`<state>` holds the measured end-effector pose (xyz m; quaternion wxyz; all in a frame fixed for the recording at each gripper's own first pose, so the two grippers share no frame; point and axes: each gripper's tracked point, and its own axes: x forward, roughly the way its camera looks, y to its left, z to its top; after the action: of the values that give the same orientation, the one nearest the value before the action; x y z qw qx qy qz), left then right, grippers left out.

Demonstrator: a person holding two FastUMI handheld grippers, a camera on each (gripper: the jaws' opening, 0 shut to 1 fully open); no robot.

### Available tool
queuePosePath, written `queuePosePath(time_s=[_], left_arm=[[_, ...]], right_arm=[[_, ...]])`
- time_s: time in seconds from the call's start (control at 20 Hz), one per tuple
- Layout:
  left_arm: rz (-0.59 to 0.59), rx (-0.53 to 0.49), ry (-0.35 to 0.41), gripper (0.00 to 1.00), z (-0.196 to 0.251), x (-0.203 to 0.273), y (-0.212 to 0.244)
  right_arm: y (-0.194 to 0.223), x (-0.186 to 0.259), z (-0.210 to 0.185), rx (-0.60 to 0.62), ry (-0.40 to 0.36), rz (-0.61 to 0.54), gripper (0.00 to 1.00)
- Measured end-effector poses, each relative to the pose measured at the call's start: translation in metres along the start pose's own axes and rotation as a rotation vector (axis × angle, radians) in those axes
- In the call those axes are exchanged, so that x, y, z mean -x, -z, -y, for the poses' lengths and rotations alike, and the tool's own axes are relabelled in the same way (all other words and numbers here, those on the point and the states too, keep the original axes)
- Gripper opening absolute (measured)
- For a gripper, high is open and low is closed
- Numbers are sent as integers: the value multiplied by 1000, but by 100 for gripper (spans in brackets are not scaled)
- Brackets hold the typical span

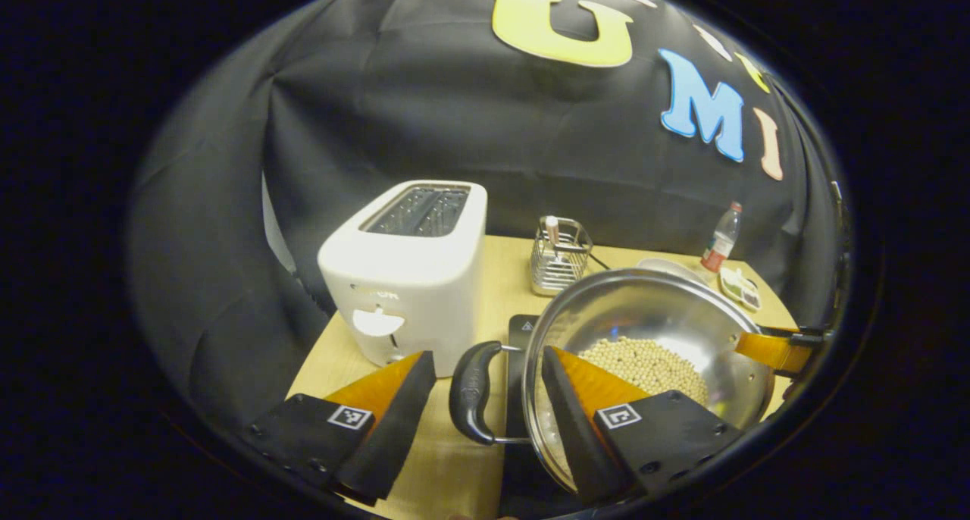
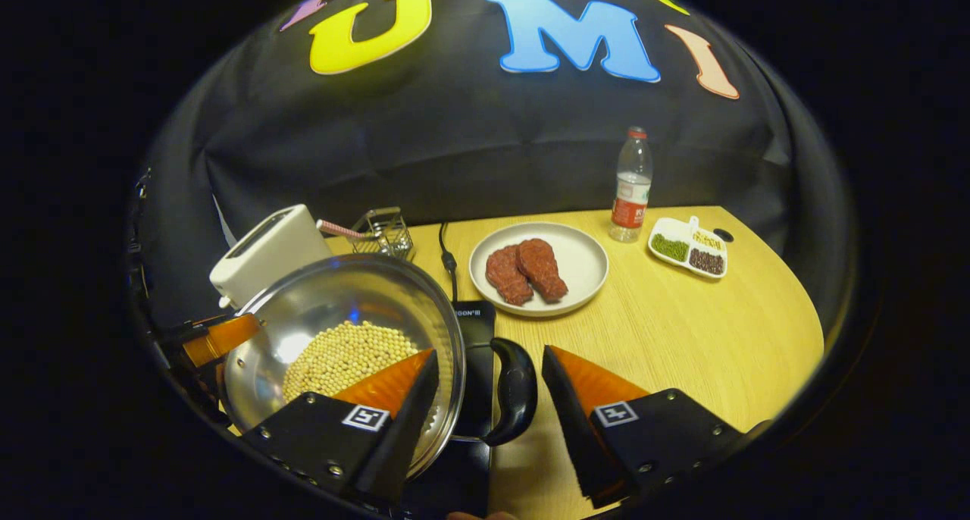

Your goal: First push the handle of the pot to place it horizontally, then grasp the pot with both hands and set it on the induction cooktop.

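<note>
Left gripper (image 1: 489, 399) is spread wide with the pot's left handle (image 1: 471, 391) sitting in the gap between its fingers — neither finger looks to be pressing on it. Same story on the other side: the right gripper (image 2: 489, 399) is spread too, straddling the right handle (image 2: 515, 399), not pinching anything that I can see. In each view the other gripper shows at the far rim of the pot.

The pot (image 1: 644, 308) itself is shiny steel and looks like it's already sitting on the dark induction cooktop (image 2: 476, 338), though I can't say if it's centred or fully down.

What worries me is the load — there's a heap of pale round soybeans (image 2: 345, 357) loose in the bottom. If one side gets nudged or tipped, I'd guess they roll to one side or hop the rim. A finger dragging on a handle while pulling away could also slide the pot off the cooktop, since steel on glass won't grip much.

Further out: a plate (image 2: 587, 266) with two raw steaks (image 2: 527, 270), a divided dish (image 2: 686, 236) holding green, dark and pale grains in separate compartments, a water bottle (image 2: 630, 186), a wire basket (image 1: 561, 258) with something stick-like in it, and a toaster (image 1: 409, 270) just beside the pot.
</note>
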<state>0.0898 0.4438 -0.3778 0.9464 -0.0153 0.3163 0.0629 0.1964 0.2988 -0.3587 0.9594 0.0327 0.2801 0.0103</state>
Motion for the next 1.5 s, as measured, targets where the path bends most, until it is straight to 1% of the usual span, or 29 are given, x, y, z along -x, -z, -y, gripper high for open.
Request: queuePosePath(time_s=[0.05, 0.1, 0.2, 0.3, 0.45, 0.55, 0.65, 0.7, 0.85, 0.95, 1.0, 1.1, 1.15, 1.25, 1.4, 1.45, 1.5], left_arm=[[28, 2, -19, 94, -3, 14, -10], [62, 2, -36, 94, -2, 28, -20], [128, -4, -77, 95, 4, 64, -44], [194, -7, -92, 95, 31, 102, -68], [298, -22, -66, 94, 96, 156, -107], [354, -38, -36, 94, 155, 183, -120], [406, -37, 9, 94, 218, 211, -136], [432, -32, 30, 93, 244, 224, -143], [495, -32, 83, 93, 318, 256, -156], [539, -29, 101, 94, 355, 275, -164], [553, -25, 102, 94, 368, 285, -164], [565, -18, 86, 96, 388, 298, -160], [575, -13, 80, 97, 395, 307, -159], [580, -9, 67, 99, 409, 321, -151], [583, -28, 70, 100, 424, 343, -145], [586, -39, 75, 94, 426, 347, -142], [594, -56, 79, 100, 426, 351, -141]], right_arm=[[-11, 9, 4, 19, -4, 36, 93], [-23, 19, 8, 37, -11, 70, 95], [-45, 41, 15, 62, -34, 129, 96], [-72, 70, 28, 74, -51, 203, 96], [-112, 117, 57, 89, -59, 302, 96], [-135, 149, 82, 81, -58, 348, 96], [-158, 185, 112, 64, -48, 392, 96], [-167, 200, 126, 56, -45, 411, 96], [-187, 246, 168, 36, -37, 465, 95], [-196, 275, 200, 38, -17, 499, 95], [-196, 286, 209, 31, -24, 510, 95], [-191, 304, 228, 40, -40, 517, 95], [-190, 310, 242, 53, -27, 522, 99], [-190, 325, 262, 83, -9, 544, 98], [-189, 341, 270, 90, 0, 560, 98], [-188, 343, 269, 83, -2, 566, 98], [-187, 346, 268, 74, 4, 573, 98]])
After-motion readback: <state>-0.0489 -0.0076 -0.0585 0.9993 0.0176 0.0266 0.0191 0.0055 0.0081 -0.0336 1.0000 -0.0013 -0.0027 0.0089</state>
